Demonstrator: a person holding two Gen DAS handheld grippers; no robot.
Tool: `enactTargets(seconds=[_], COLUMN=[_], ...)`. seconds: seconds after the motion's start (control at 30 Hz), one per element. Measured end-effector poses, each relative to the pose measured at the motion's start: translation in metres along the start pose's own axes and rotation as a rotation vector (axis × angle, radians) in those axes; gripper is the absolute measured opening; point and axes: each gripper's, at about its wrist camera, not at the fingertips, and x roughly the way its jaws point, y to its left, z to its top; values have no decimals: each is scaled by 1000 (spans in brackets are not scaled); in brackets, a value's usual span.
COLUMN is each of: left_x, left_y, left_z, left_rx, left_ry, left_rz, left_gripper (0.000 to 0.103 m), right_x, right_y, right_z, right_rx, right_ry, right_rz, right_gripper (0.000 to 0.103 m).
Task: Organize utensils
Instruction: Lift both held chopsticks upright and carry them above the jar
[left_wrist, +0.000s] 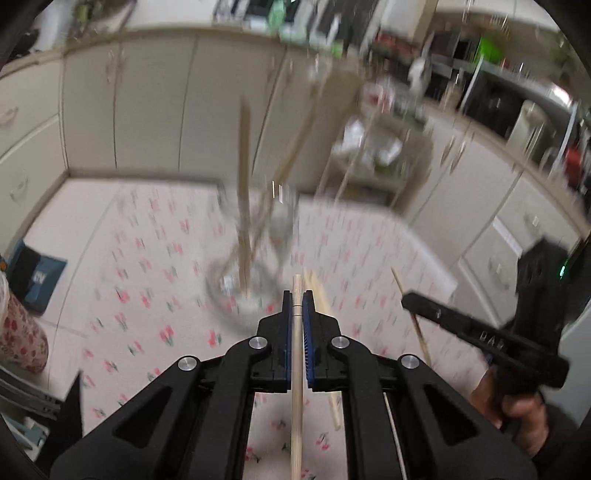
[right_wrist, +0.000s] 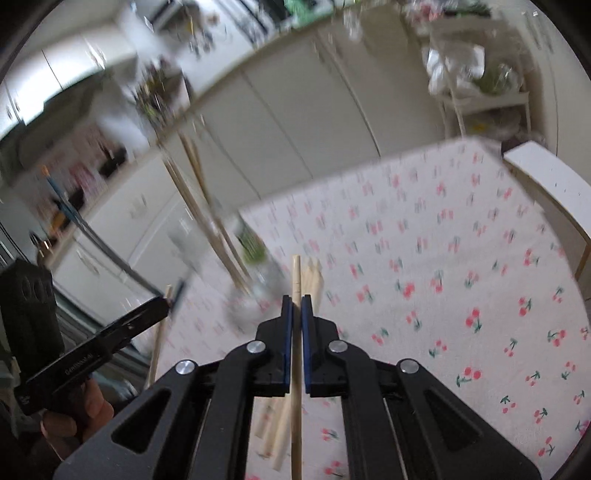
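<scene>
In the left wrist view my left gripper (left_wrist: 297, 295) is shut on a pale wooden chopstick (left_wrist: 296, 406) that runs back between the blue pads. Ahead, blurred, a clear glass (left_wrist: 255, 258) holds several upright chopsticks. My right gripper (left_wrist: 406, 300) reaches in from the right with a thin chopstick (left_wrist: 415, 321) in its tip. In the right wrist view my right gripper (right_wrist: 296, 299) is shut on a chopstick (right_wrist: 295, 413). The glass (right_wrist: 255, 291) stands just ahead and to the left. My left gripper (right_wrist: 164, 301) holds its stick (right_wrist: 157, 350) at the left. Loose chopsticks (right_wrist: 277, 428) lie on the cherry-print tablecloth (right_wrist: 443, 295).
A floral cloth-covered container (left_wrist: 20, 332) and a blue box (left_wrist: 35, 273) sit at the table's left edge. Cream cabinets (left_wrist: 147, 110) line the room behind, with a cluttered white rack (left_wrist: 373, 147). A white bench (right_wrist: 546, 184) stands past the table's far right corner.
</scene>
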Motion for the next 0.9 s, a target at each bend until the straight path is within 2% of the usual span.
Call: enactTargets(seconds=[0.07, 0.23, 0.4, 0.5, 0.67, 0.9], left_x=[-18, -41, -46, -49, -42, -24], left_y=[0, 5, 8, 14, 22, 34], left_z=[16, 51, 81, 98, 125, 149], left_rx=[-10, -43, -86, -123, -164, -218], left_ry=[-97, -261, -377, -440, -530, -612], left_rz=[-3, 2, 2, 6, 23, 40], left_gripper=[5, 5, 5, 5, 5, 5], right_x=[-13, -39, -61, -67, -64, -38], right_y=[10, 32, 53, 62, 68, 77], right_z=[6, 21, 47, 62, 78, 91], right_rx=[5, 3, -23, -21, -21, -29], right_ry=[-81, -245, -433, -517, -567, -577], right_rz=[25, 72, 61, 71, 85, 101], right_gripper=[6, 6, 6, 6, 6, 6])
